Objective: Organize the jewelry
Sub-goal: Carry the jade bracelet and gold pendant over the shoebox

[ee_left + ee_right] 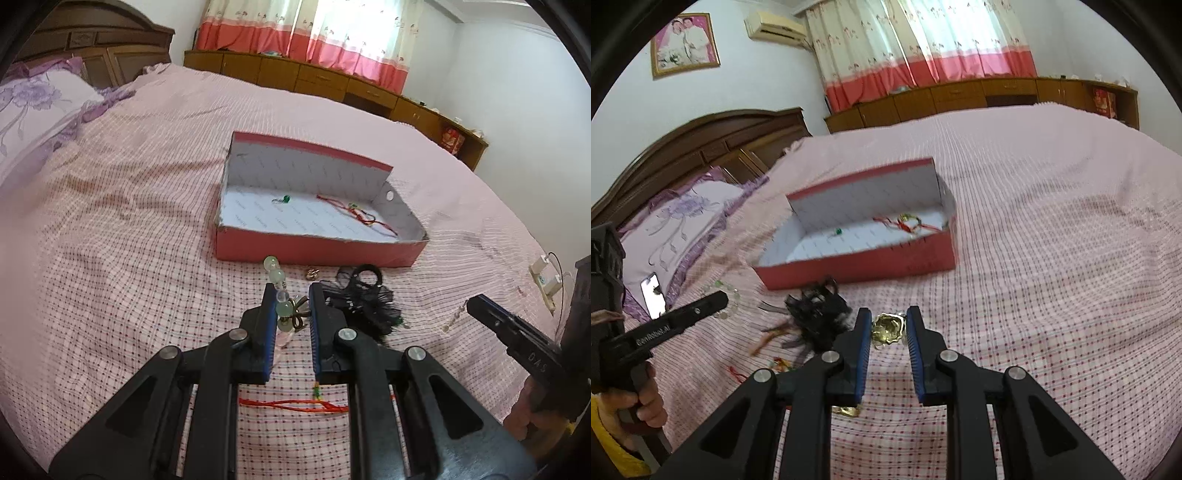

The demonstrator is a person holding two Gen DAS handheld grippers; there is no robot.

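Note:
An open red box (314,247) with a white lining lies on the bed; a green bead (285,199) and a red cord bracelet (354,214) lie inside. It also shows in the right wrist view (864,266). My left gripper (291,295) is open around a pale green bead bracelet (279,280) with a bronze ring, low over the bedspread. My right gripper (888,326) is shut on a gold ornament (888,326), held above the bed in front of the box. A red cord (291,406) lies under the left gripper.
A black lace hair tie (362,295) lies beside the left gripper, also in the right wrist view (816,314). A small gold piece (312,274) lies by the box. Another gold piece (846,410) lies under the right gripper. Pillows (683,229) and a phone (652,295) lie left.

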